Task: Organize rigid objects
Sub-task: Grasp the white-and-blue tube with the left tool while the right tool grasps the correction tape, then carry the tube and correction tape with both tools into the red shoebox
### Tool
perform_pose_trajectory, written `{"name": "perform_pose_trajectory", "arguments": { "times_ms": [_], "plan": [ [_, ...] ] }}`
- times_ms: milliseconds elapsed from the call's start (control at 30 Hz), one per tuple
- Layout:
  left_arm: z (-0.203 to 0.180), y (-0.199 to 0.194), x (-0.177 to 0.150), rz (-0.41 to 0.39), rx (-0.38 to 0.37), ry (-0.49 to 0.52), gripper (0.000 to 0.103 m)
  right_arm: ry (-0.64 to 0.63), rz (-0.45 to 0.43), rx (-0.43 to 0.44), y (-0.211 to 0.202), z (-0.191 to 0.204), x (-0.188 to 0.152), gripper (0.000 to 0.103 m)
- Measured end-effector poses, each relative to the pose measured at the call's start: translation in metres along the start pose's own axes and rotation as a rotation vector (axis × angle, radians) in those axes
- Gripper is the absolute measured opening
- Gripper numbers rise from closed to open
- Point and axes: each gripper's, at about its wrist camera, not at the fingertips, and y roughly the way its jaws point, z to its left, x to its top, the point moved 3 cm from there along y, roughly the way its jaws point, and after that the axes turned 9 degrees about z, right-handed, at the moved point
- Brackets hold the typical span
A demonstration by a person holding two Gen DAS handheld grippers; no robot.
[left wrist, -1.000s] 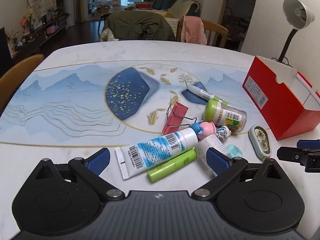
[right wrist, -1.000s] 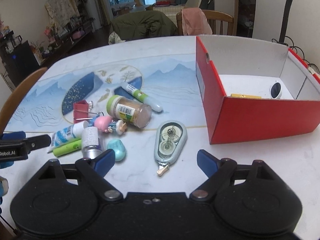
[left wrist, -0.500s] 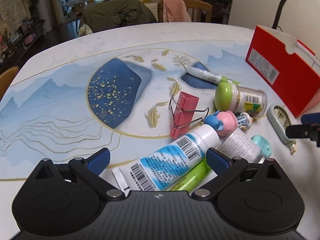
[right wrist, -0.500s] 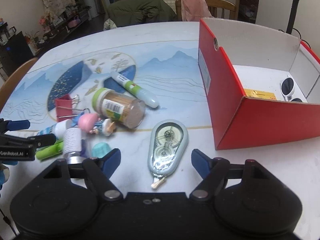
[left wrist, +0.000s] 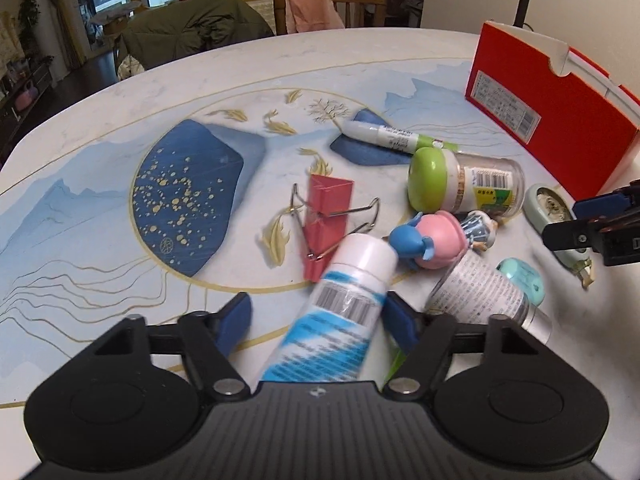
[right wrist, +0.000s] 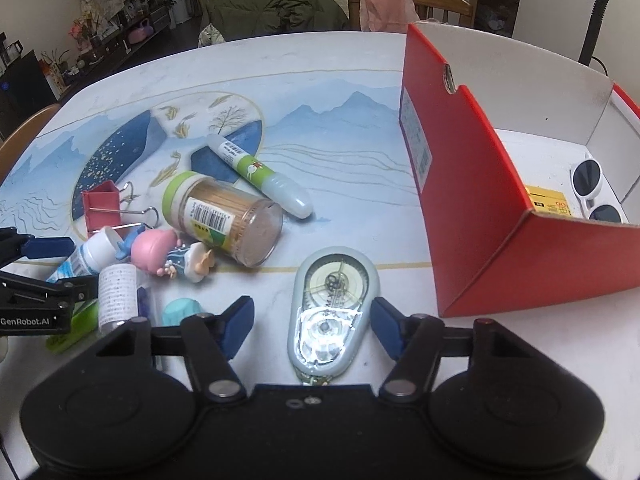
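My left gripper (left wrist: pixel 320 320) is open, its fingers on either side of a white and blue tube (left wrist: pixel 340 312) lying on the table. My right gripper (right wrist: pixel 312 326) is open around a grey-green correction tape dispenser (right wrist: pixel 330 308). A red shoebox (right wrist: pixel 480 208) stands at the right and holds white sunglasses (right wrist: pixel 592 188) and a yellow box (right wrist: pixel 548 200). Beside the tube lie a pink figurine (left wrist: pixel 436 240), a toothpick jar (left wrist: pixel 464 184), a red binder clip (left wrist: pixel 326 216), a glue pen (left wrist: pixel 396 136), a white bottle (left wrist: pixel 484 296) and a teal cap (left wrist: pixel 522 280).
A green stick (right wrist: pixel 76 328) lies under the tube. The table (left wrist: pixel 120 120) has a blue patterned mat. Chairs with clothes (right wrist: pixel 384 4) stand at the far edge. A lamp stem (right wrist: pixel 596 20) rises behind the box.
Both grippers have moved forward and down: the tube now lies between my left fingers, and the tape dispenser lies between my right fingers.
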Motion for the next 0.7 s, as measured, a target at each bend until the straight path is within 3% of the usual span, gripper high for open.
{"name": "perform_pose_trajectory", "arguments": {
  "times_ms": [67,133,200,700],
  "plan": [
    [0.0,-0.001,0.001,-0.003,0.0,0.001,0.061,-0.004,0.001,-0.017,0.001,0.0,0.0,0.058],
    [-0.002,-0.002,0.001,-0.006,0.003,0.005,0.049,-0.008,0.002,-0.034,0.002,0.001,0.0,0.054],
    [-0.004,-0.003,0.0,-0.005,0.002,0.008,0.044,-0.01,0.01,-0.048,0.004,0.0,-0.001,0.045],
    [-0.003,-0.019,-0.006,0.036,0.001,-0.078,0.036,-0.012,-0.015,-0.02,-0.018,0.002,-0.01,0.044]
  ]
}}
